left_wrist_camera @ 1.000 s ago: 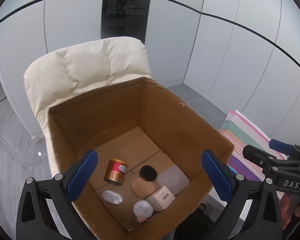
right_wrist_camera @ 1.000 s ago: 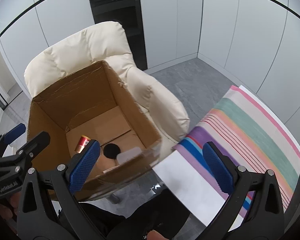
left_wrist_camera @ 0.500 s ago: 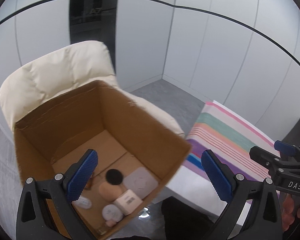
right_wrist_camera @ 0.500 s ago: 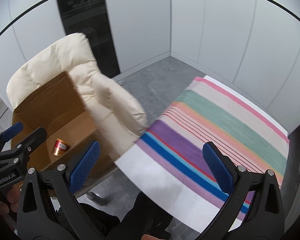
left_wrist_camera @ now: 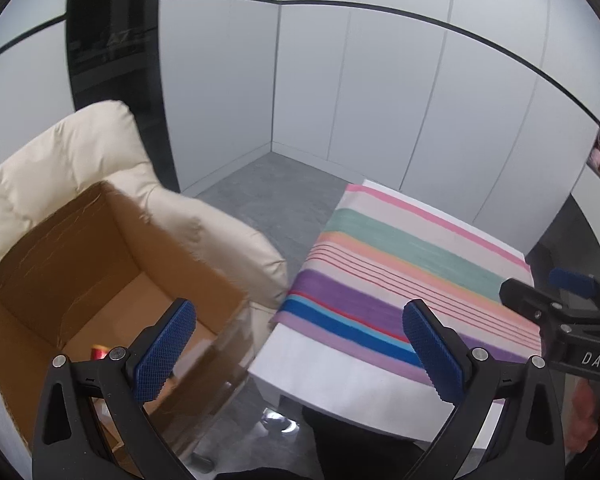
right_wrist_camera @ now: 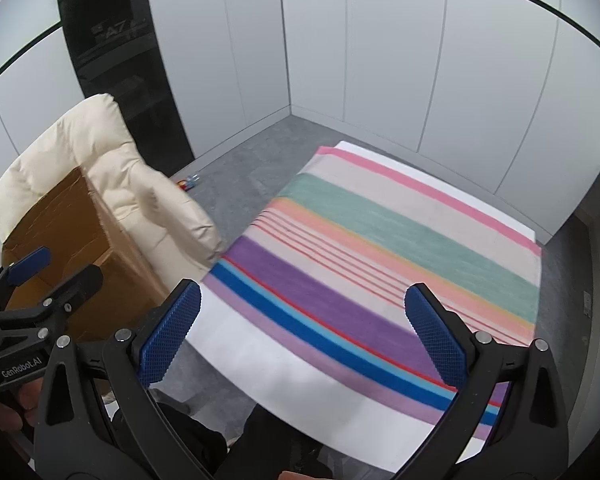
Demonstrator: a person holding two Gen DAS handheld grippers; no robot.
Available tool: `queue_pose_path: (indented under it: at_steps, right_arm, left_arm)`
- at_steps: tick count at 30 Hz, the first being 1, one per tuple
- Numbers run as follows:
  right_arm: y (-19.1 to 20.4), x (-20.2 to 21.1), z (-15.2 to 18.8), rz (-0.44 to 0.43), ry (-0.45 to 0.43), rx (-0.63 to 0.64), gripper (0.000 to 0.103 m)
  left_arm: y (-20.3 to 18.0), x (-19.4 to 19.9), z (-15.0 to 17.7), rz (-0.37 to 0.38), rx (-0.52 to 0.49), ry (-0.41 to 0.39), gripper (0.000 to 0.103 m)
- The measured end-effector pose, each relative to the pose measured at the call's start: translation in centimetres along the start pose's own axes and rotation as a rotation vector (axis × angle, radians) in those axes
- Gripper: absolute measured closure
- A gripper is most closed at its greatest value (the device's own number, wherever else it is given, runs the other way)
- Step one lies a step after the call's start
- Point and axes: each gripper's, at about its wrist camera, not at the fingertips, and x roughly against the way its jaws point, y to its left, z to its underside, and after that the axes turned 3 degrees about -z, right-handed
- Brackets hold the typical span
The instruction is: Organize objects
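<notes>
Both my claws released, empty — left claw (left_wrist_camera: 296,344), right claw (right_wrist_camera: 300,324). Striped counter (right_wrist_camera: 380,248) bare; red can (left_wrist_camera: 99,352) in cardboard box (left_wrist_camera: 80,260) at left. Stage ambiguous.

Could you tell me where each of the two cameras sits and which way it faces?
Left wrist view: on the left gripper, looking over the open brown cardboard box on the cream padded chair; the right gripper and a hand show at right.
Right wrist view: on the right gripper, looking down at the striped cloth-covered table; the left gripper shows at left.
Shared: box, chair, table, white wall panels.
</notes>
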Motion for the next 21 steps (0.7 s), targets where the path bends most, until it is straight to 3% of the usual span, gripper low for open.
queue_pose_path:
  at_steps: [9,21]
  right_arm:
    - [-5.0,1.8,1.6,0.041,0.004,-0.066,0.0]
    - [-8.3,7.1,5.1,0.112,-0.034,-0.069,0.0]
  left_arm:
    - [-3.7,0.5,0.0,0.009,-0.047,0.012,0.0]
    - [-8.4,4.1,0.9,0.017,-0.092,-0.015,0.0]
